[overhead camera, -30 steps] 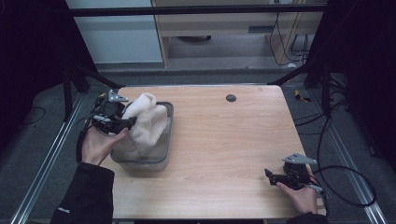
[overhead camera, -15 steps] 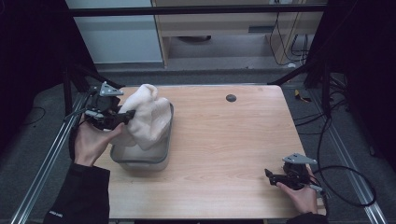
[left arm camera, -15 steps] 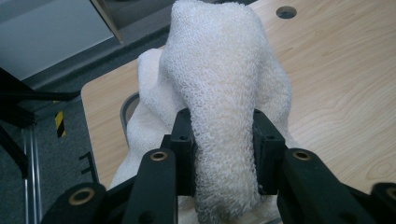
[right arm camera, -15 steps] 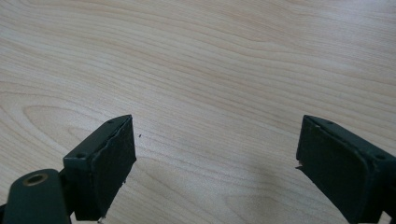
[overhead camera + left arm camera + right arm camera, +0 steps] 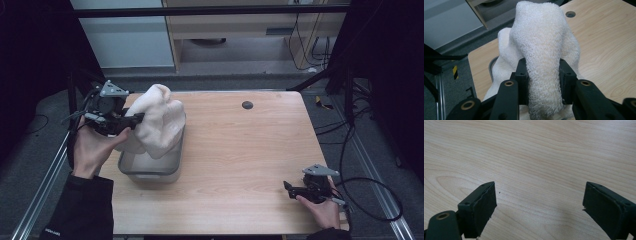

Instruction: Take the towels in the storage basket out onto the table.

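Note:
A cream-white towel (image 5: pixel 159 121) hangs bunched above a grey tub (image 5: pixel 150 171) at the table's left, its lower end still inside the tub. My left gripper (image 5: pixel 134 119) is shut on the towel (image 5: pixel 544 67), its pads (image 5: pixel 522 82) pressing a thick fold from both sides. My right gripper (image 5: pixel 288 188) rests low at the table's front right corner. Its jaws stand wide apart over bare wood (image 5: pixel 536 170) with nothing between them (image 5: pixel 539 212).
A small dark round hole (image 5: pixel 247 105) sits in the tabletop near the far edge. Metal frame rails (image 5: pixel 45 180) run along both sides of the table. A black cable (image 5: pixel 370 200) loops off the right gripper past the table's right edge.
The left gripper has lifted and drifted left with the towel, drawing more of it up out of the tub. The right gripper has stayed put.

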Motion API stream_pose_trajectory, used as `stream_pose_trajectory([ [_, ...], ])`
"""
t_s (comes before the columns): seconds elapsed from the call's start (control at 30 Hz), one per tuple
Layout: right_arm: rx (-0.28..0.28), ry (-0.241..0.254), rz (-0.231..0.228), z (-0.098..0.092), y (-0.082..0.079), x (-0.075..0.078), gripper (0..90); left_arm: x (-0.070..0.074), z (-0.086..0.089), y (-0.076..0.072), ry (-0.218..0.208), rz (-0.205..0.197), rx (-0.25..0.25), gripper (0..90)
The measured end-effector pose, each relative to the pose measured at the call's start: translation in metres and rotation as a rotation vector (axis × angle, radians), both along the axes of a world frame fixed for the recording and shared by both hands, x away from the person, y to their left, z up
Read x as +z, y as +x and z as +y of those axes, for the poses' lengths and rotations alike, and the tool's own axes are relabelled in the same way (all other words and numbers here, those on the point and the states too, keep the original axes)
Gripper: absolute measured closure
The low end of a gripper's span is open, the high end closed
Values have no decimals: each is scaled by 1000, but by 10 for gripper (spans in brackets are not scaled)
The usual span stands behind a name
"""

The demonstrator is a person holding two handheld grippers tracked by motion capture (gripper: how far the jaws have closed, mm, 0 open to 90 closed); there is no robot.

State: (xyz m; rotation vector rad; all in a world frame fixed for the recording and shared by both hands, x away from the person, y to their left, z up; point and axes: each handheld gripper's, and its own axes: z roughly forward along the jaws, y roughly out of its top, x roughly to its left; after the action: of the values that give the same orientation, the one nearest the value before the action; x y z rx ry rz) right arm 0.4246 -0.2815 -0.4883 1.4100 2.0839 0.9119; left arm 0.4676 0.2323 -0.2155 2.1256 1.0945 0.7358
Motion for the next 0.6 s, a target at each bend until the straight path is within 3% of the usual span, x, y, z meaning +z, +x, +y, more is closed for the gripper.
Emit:
stream_pose_trajectory([
  [0.23, 1, -1, 1, 0, 0, 0, 117, 13, -6, -4, -16, 9, -32, 671],
  [0.6, -2, 5, 4, 0, 0, 0, 117, 19, -24, -5, -8, 19, -77, 671],
])
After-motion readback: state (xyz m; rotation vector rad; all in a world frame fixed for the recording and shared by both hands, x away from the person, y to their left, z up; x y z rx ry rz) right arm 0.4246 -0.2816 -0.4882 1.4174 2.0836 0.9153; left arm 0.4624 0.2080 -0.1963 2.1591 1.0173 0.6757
